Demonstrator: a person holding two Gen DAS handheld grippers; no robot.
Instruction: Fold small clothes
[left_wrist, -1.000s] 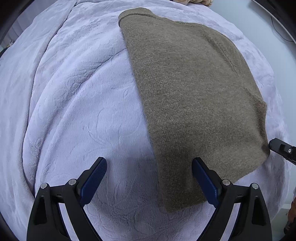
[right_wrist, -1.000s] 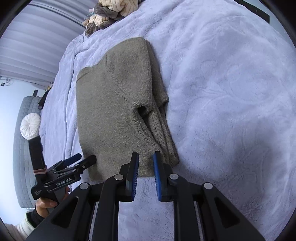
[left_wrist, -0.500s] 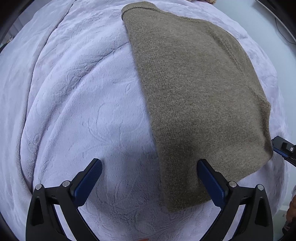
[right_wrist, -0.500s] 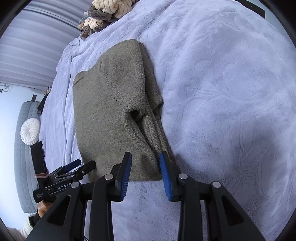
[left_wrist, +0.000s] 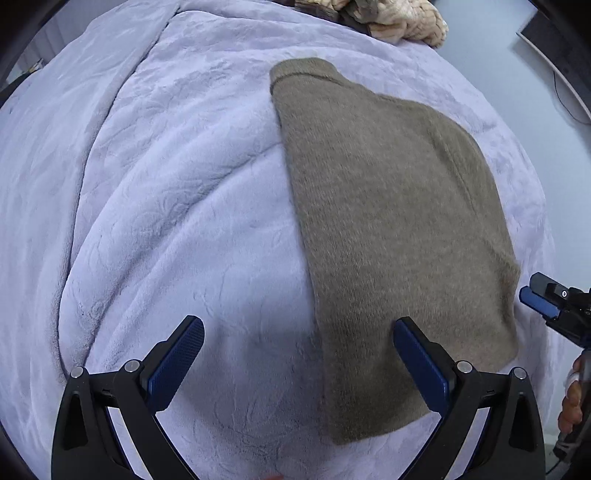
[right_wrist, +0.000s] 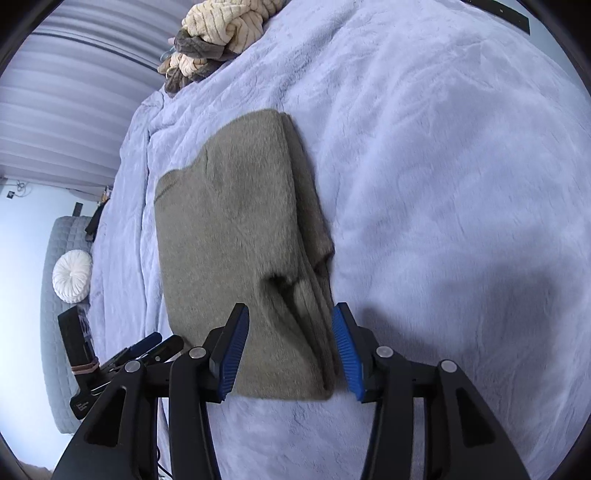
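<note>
The olive-brown knitted sweater (left_wrist: 399, 229) lies flat on the pale lilac plush blanket (left_wrist: 166, 206) covering the bed, already doubled lengthwise, its sleeve tucked along the folded side where the layers stack up. My left gripper (left_wrist: 299, 363) hangs above its near hem with the jaws spread as wide as they go and nothing in them; one blue pad sits over the knit, the other over bare blanket, so I straddle the left edge. My right gripper (right_wrist: 291, 350) has its jaws opening, the thick folded edge showing between them, the pads not pressing on it. I judge both are lined up at the hem corners because the next fold should carry the hem toward the collar. A heap of cream and grey knitted clothes (right_wrist: 218, 33) waits at the bed's far end.
</note>
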